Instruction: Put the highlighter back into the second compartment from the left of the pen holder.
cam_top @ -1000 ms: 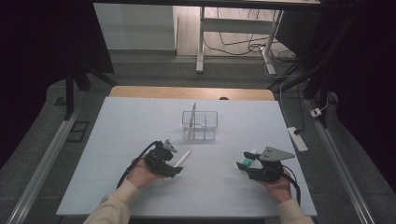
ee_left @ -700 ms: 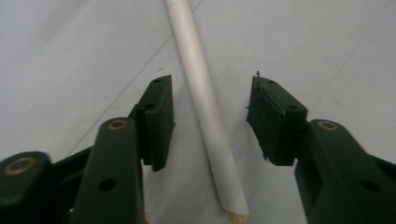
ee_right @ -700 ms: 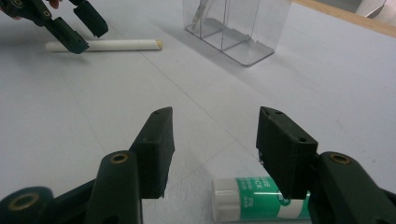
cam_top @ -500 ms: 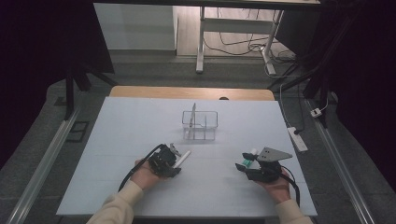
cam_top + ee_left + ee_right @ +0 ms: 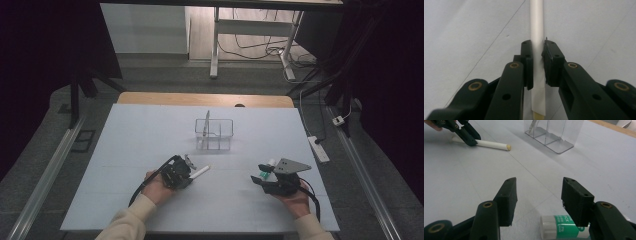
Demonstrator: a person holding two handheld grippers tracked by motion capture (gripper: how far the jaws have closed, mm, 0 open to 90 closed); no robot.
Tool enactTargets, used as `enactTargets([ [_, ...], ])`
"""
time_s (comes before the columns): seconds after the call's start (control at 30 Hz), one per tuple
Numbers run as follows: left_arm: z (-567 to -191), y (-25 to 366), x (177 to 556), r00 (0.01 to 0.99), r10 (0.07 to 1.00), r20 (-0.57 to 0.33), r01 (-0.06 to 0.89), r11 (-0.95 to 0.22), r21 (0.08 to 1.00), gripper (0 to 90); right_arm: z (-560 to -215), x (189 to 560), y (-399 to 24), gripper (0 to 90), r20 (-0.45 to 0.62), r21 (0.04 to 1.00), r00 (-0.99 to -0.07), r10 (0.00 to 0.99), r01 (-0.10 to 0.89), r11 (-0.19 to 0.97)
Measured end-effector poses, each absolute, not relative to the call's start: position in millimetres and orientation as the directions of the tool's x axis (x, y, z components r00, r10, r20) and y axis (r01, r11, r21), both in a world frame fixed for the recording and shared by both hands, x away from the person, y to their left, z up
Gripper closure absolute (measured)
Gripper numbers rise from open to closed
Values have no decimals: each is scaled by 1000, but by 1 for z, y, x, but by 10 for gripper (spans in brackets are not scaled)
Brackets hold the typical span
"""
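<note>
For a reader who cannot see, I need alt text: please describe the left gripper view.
The left gripper has just been closing its two black jaws on a thin white paper-wrapped stick, which lies between the pads and runs straight away from the camera. The stick rests on a pale grey table surface crossed by faint lines.

A lab or recording studio, by the look of it — dark curtains hang at nine and three o'clock, a white-covered bench (image 5: 150, 130) stands on grey floor, and at twelve o'clock loose cables (image 5: 250, 47) trail under a metal desk frame (image 5: 216, 40) — a power strip (image 5: 319, 148) lies at three.
</note>
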State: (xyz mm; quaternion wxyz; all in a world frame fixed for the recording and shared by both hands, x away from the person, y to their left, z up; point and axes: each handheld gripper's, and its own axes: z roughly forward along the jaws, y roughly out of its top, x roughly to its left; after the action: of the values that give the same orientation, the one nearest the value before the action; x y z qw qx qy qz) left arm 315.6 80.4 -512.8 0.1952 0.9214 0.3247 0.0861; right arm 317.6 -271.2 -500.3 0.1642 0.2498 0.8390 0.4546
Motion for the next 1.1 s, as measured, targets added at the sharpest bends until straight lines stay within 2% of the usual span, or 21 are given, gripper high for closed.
enactTargets([
  [0.27, -513, 87, 316, 771, 637, 5, 565, -687, 457, 789, -500, 318, -272, 454, -50, 846, -820, 571, 268, 460],
  [0.53, -503, 102, 316, 774, 631, -59, 555, -631, 541, 789, -500, 318, -272, 455, -54, 844, -819, 571, 267, 464],
  [1.1, -488, 125, 310, 762, 641, -94, 510, -504, 697, 789, -500, 318, -272, 454, -46, 848, -817, 574, 272, 456],
])
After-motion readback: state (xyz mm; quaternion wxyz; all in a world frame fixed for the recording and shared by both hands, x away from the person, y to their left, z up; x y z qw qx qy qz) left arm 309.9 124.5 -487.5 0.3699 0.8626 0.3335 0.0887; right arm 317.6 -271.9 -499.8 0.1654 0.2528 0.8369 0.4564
